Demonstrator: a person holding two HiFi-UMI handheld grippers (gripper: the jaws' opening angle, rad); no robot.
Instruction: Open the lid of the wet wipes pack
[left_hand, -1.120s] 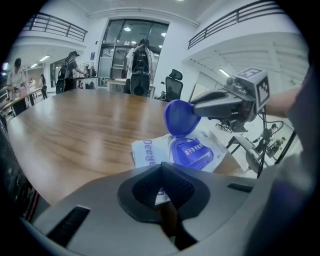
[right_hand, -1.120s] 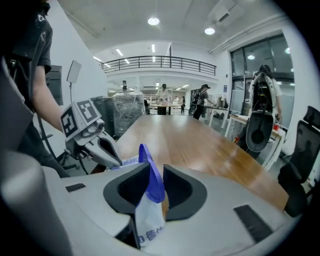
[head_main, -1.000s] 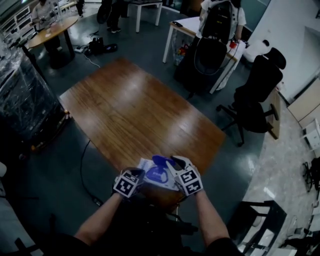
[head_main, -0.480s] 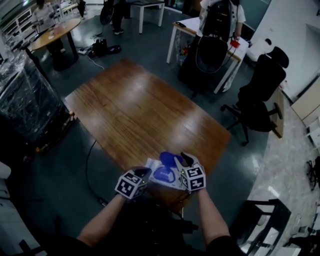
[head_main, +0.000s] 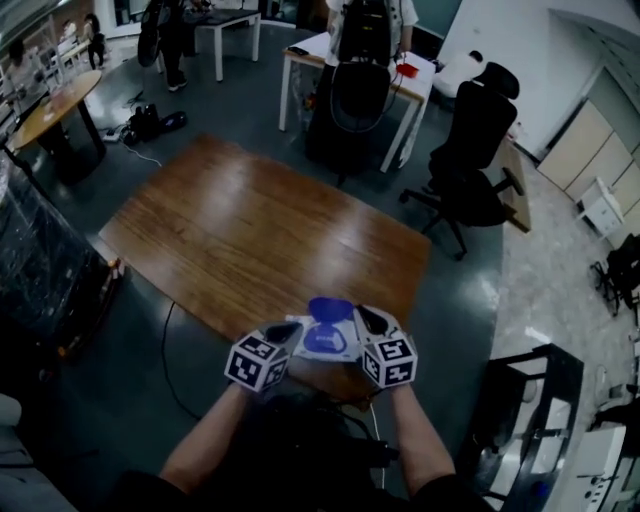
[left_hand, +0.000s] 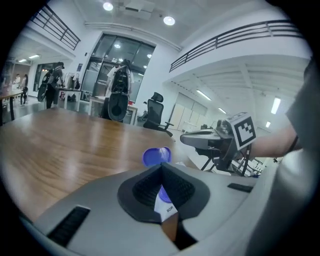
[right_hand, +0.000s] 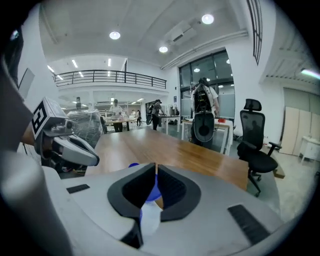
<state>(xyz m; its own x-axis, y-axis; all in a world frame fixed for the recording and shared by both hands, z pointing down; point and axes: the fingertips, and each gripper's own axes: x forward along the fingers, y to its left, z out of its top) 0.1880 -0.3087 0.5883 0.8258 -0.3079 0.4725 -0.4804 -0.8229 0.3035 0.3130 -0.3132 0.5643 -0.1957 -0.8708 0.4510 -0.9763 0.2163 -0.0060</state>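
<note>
Blue lid (head_main: 330, 308) is already standing flipped up, so the task looks nearly done. Wet wipes pack (head_main: 322, 342) is hanging over the counter (head_main: 250, 240) near edge, left hand-held gripper (head_main: 289, 329) clamping it, right hand-held gripper (head_main: 366, 319) closing its jaws on the pack's right side.

The wooden table (head_main: 250, 230) lies bare from the centre of the frame to its upper-left corner, so you can pass freely there. At lower centre the gap between your grippers is filled. The left gripper (head_main: 288, 330) is clamped on the wet wipes pack (head_main: 325, 342), the right gripper (head_main: 365, 318) has its jaws closing with the pack's other edge between them, and the blue lid (head_main: 330, 308) stands raised. A black office chair (head_main: 470, 150) blocks the floor at upper right. A wrapped pallet (head_main: 40, 270) crowds the left edge, and a cable (head_main: 170, 350) trails across the floor at lower left.
</note>
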